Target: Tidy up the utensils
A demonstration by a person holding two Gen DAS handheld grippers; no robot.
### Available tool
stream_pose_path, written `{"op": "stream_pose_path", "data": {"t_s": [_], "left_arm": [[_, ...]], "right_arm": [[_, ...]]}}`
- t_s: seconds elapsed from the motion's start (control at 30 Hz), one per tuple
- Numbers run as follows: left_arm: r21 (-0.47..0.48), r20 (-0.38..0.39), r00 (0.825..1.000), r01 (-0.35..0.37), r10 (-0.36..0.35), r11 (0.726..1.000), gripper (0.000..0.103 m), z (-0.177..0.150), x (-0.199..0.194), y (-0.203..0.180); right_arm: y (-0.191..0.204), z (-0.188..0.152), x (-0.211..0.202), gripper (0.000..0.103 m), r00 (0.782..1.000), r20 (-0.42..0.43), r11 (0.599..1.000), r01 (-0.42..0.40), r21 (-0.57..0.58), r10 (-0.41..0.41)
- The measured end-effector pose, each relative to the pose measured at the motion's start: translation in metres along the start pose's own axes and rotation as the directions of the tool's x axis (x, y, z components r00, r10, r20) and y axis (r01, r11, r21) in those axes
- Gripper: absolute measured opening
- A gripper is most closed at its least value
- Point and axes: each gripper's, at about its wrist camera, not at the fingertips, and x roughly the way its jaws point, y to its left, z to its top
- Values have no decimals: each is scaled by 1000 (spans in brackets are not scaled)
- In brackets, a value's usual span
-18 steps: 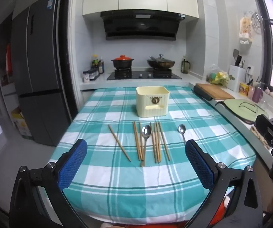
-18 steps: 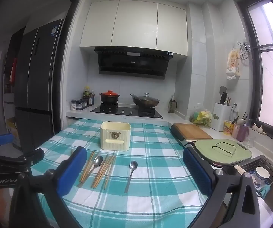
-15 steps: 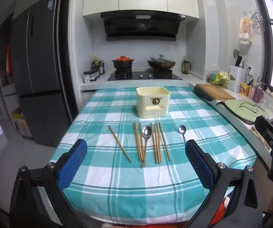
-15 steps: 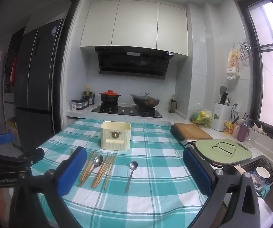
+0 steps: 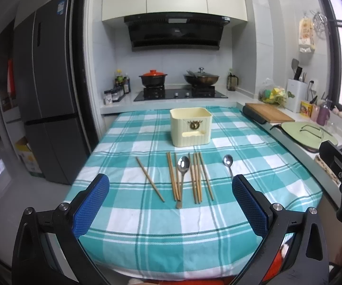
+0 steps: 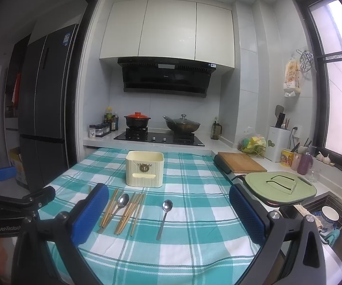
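You face a surface (image 5: 128,218) draped in a teal-and-white checked cloth, and nothing is picked up yet, so the sorting looks to be at its very start. Your left gripper (image 5: 170,204) and right gripper (image 6: 168,213), each with blue-padded fingers, hover spread wide and empty above the near edge.

A cream ribbed plastic utensil box (image 5: 191,126) stands upright toward the far side of the cloth. In front of it, in a loose row, lie slim wooden chopsticks (image 5: 196,177), one lone chopstick (image 5: 150,179) angled off to the left, a larger steel spoon (image 5: 182,177) among the sticks, and a smaller steel spoon (image 6: 164,217) apart on the right.

The next move probably calls for lowering one gripper over a single piece, closing on its thin handle flat against the cloth, then carrying it to the box.

The box's interior is hidden behind its front wall. From the left view, its gripper's right finger covers the smaller spoon's handle end.
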Motion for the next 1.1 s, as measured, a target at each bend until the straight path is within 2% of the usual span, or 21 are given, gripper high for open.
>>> {"op": "stream_pose_path", "data": {"t_s": [1.1], "left_arm": [[17,-14,1000,-9,9,1000,103,0,7,-4]], "right_arm": [[-7,-5,2,103,1000,-2,1000,-5,24,5]]}}
